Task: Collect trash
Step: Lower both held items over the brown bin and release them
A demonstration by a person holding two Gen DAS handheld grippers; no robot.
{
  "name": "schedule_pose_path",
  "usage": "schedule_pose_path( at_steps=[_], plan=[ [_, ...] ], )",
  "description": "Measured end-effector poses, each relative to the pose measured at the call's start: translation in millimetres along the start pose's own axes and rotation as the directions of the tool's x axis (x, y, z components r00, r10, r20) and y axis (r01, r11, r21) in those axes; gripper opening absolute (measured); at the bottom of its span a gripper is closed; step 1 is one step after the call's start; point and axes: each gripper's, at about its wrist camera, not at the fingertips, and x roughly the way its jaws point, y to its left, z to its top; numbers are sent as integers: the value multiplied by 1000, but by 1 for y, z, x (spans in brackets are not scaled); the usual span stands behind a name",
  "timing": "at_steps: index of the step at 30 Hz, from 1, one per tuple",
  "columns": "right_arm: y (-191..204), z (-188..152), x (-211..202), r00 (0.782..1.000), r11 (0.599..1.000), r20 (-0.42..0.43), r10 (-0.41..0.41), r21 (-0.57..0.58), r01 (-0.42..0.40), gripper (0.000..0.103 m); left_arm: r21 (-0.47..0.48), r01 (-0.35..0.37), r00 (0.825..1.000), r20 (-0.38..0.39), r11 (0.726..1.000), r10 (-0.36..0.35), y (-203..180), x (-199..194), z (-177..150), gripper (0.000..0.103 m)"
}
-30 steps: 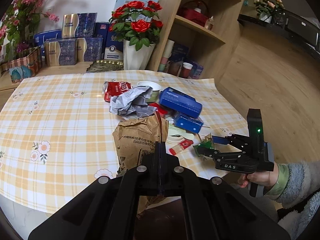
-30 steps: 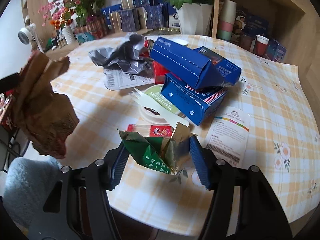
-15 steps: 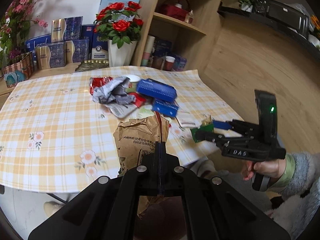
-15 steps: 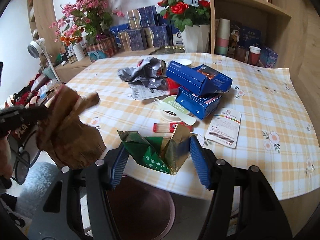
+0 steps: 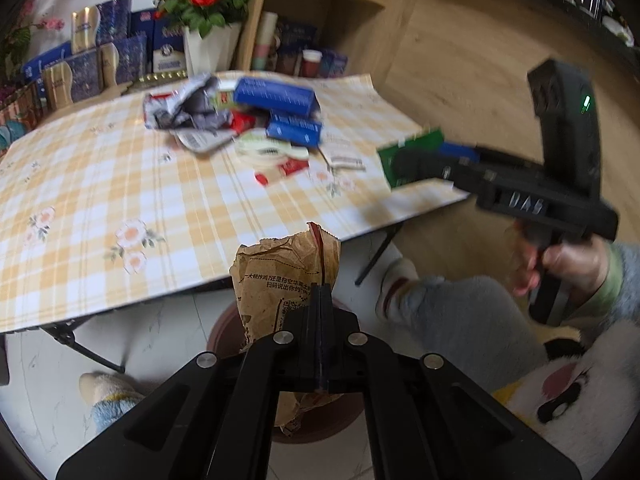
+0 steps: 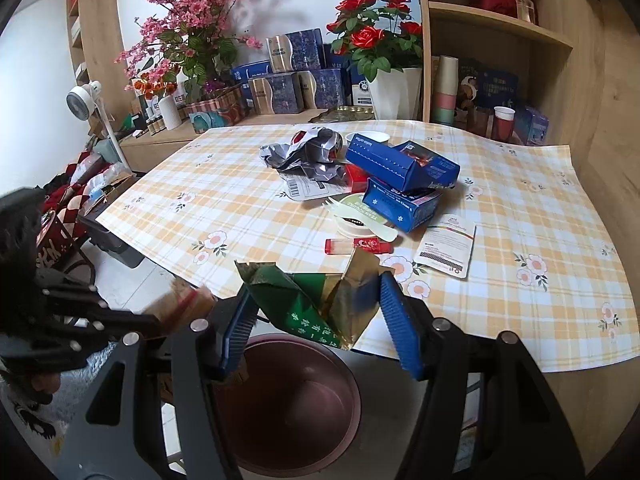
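My left gripper [image 5: 322, 294] is shut on a crumpled brown paper bag [image 5: 280, 276], which hangs off the table's front edge above a dark red bin [image 5: 228, 328]. My right gripper [image 6: 316, 304] is shut on a green and gold foil wrapper [image 6: 316, 300], held over the same bin [image 6: 296, 404] on the floor. In the left wrist view the right gripper [image 5: 416, 160] shows at the right, the green wrapper [image 5: 408, 148] in its blue pads. More trash lies mid-table: a crumpled silver wrapper [image 6: 308, 152], two blue boxes [image 6: 400, 164], a white lid with a fork [image 6: 360, 220], a red packet [image 6: 356, 245].
The table [image 6: 224, 200] wears a yellow checked cloth. A white leaflet [image 6: 446, 246] lies near its front right. A rose vase [image 6: 392, 92], blue tins and wooden shelves [image 6: 500, 28] stand behind. A person's grey sleeve [image 5: 624, 280] and slippered feet [image 5: 108, 396] are beside the bin.
Both grippers drew back from the table with their loads. The paper bag sank below the table's edge towards the bin. The green wrapper rose and now hangs over the bin.
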Motion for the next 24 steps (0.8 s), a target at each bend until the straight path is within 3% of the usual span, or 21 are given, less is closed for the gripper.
schedule_pose_path(
  at_steps=[16,18,20,21,23,24],
  plan=[
    [-17,-14,1,999,999,-26,-18,50,20,61,29,51,980,-193,998,-45,-2,79,-26,3],
    [-18,-16,2,999,998,-32,-18,57,20,61,46,37,984,-179,998,-28,-3,79,-26,13],
    [-18,-19,4,999,998,-39,-16,61,18,61,36,9,989,-147,999,-3,0,75,-23,41],
    [-17,-21,5,999,998,-44,-13,61,15,61,20,-12,993,-119,1000,15,3,69,-21,48],
    [-15,-25,9,999,998,-54,-9,58,12,61,4,-66,994,-86,998,67,7,59,-16,75],
    [-14,-27,10,998,998,-58,-6,61,10,61,0,-111,992,-61,994,110,9,53,-14,77]
  ],
)
